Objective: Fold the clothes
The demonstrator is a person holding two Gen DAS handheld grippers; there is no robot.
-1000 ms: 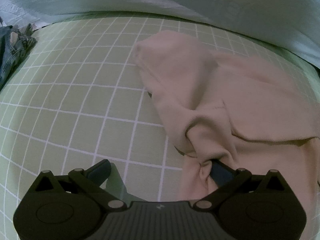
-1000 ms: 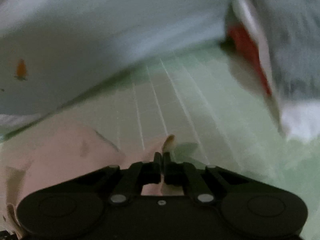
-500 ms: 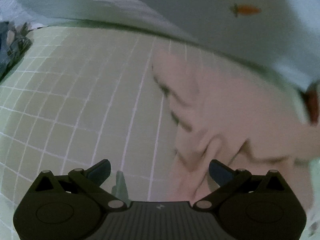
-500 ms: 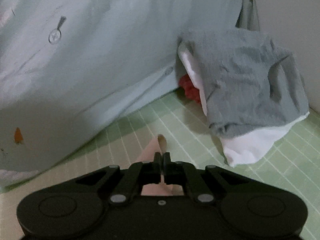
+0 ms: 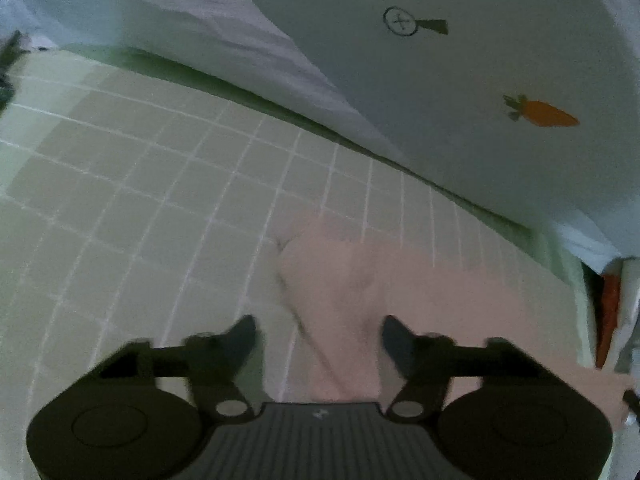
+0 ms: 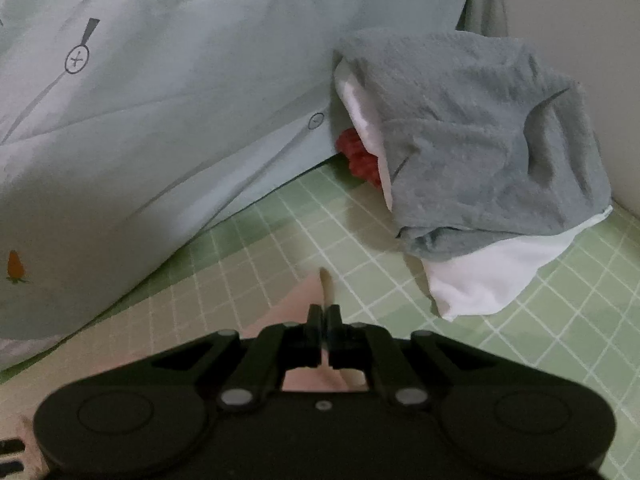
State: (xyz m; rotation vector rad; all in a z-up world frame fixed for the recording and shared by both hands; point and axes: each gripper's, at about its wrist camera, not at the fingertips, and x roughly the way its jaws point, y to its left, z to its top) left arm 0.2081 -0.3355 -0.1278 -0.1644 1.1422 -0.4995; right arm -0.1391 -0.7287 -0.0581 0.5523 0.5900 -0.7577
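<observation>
Two grips differ: right gripper (image 6: 325, 314) fingers clamped on pink garment (image 6: 296, 300); left gripper (image 5: 318, 332) fingers closing astride a blurred fold, pads not yet pressing. A missed pinch would drop that side.

A green sheet with a white grid (image 5: 168, 184) is spread over the supporting surface, which looks like a bed. A pale blue quilt printed with carrots (image 6: 168, 92) is heaped along its far edge. A pink garment (image 5: 420, 292) is laid on the grid, just in front of the quilt. Beside the quilt's end, a grey towel (image 6: 480, 140) is piled over a white cloth (image 6: 492, 276), with something red (image 6: 358, 156) tucked underneath.
</observation>
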